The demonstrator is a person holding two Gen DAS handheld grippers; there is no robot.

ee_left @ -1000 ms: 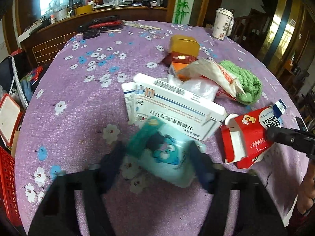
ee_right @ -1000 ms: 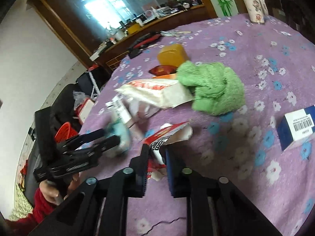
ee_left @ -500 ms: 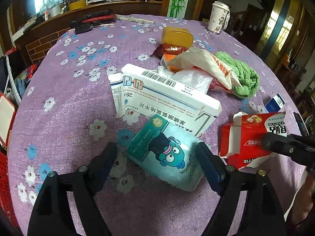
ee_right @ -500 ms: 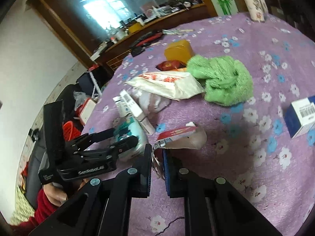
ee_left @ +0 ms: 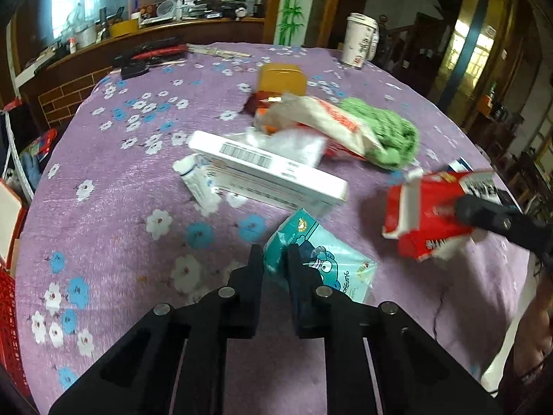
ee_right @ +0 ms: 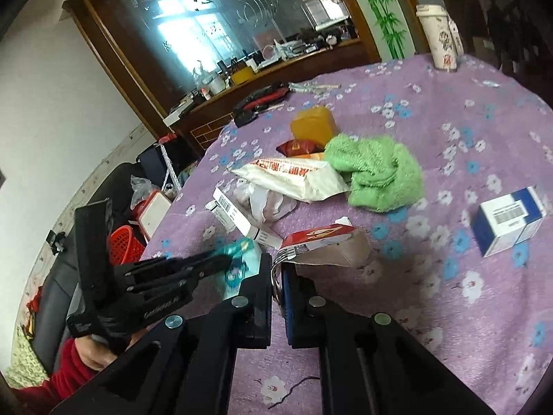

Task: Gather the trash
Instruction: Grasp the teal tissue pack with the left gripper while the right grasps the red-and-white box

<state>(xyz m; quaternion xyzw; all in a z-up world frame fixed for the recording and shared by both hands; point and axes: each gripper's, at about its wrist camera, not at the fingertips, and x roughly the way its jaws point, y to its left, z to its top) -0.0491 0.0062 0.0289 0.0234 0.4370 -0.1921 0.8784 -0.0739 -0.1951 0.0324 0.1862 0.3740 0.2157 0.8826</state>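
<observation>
Round table (ee_left: 114,180) under purple flowered cloth, wooden counter and window at twelve o'clock. Both tools angled downward. Left tool (ee_left: 273,259) just pinched narrow onto the teal tissue pack (ee_left: 325,263) at six o'clock. Right tool (ee_right: 276,269) clamped narrow on the torn red carton (ee_right: 318,238), seemingly lifted, though blurred.

Left wrist view: you are looking steeply down, close over the purple tablecloth (ee_left: 103,214).
Right wrist view: you are looking shallower, leftward across it.
Shared: both are showing the green cloth (ee_left: 390,138) and white medicine box (ee_right: 238,221).
</observation>
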